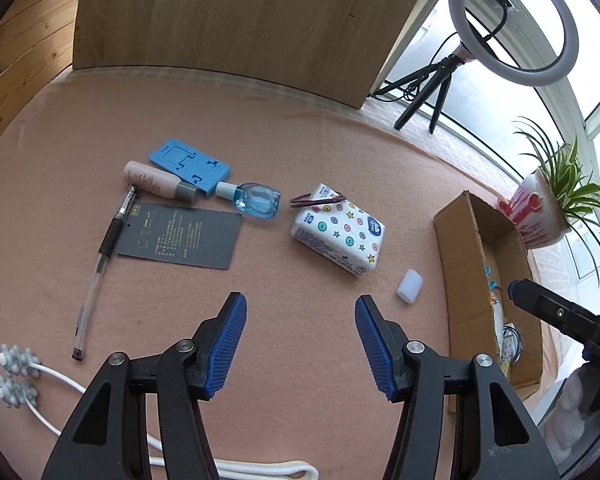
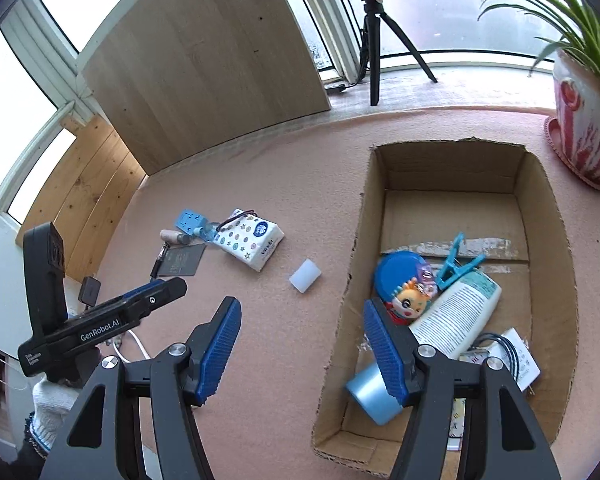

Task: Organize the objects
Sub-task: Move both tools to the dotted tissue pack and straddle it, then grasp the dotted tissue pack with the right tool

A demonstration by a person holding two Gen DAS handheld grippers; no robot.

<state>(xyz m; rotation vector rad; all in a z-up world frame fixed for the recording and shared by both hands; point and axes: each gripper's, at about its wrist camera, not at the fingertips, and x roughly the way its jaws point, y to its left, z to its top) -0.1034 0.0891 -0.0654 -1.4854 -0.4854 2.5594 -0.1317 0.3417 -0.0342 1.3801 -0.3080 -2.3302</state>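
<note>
two readable labels: "genrobot.ai" on left gripper (image 2: 172, 286), "vinda" on tissue pack (image 2: 249, 243).

Cardboard box (image 2: 540, 216): open-topped, on the pink cloth, containing a white bottle (image 2: 456, 312), blue clip (image 2: 458, 264), blue lid (image 2: 396, 272), toy figure (image 2: 410, 304) and blue cup (image 2: 370, 394). Tissue pack (image 1: 338, 232): lying flat, hair tie (image 1: 316, 200) on its far end. White cap (image 1: 410, 285): on its side, between pack and box

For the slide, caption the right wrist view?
Open right gripper above the box rim; bottle, clip, toy inside; cap outside.
</note>
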